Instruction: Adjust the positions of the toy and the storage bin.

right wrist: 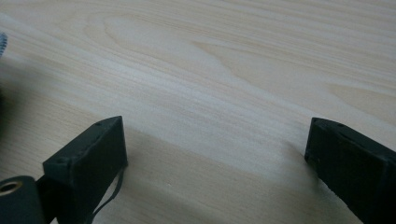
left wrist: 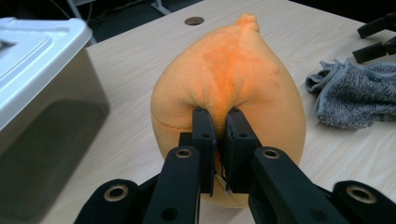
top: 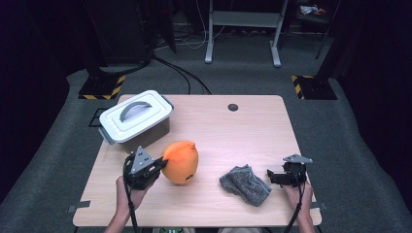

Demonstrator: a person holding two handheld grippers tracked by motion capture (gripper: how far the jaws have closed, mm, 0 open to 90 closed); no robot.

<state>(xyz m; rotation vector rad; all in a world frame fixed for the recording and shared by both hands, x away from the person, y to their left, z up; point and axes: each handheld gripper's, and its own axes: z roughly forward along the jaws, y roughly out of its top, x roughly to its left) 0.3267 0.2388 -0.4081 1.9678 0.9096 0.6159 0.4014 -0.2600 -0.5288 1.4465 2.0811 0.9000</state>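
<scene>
Tongs in the left hand had pinched a fold of the orange plush toy, their jaws nearly together with the fabric bunched between them. That grip on a fold, rather than around the bulging body, looked chosen because the toy was too wide to span. Just ahead of those tongs the toy rested on the table, teardrop-shaped, soft and velvety, with a small knot at its far tip. To their left stood a grey lidded bin, close beside the toy, probably where it belonged. Off to their right lay a crumpled grey cloth. Beyond it, the right tongs stood wide open and empty, low over bare wood.
</scene>
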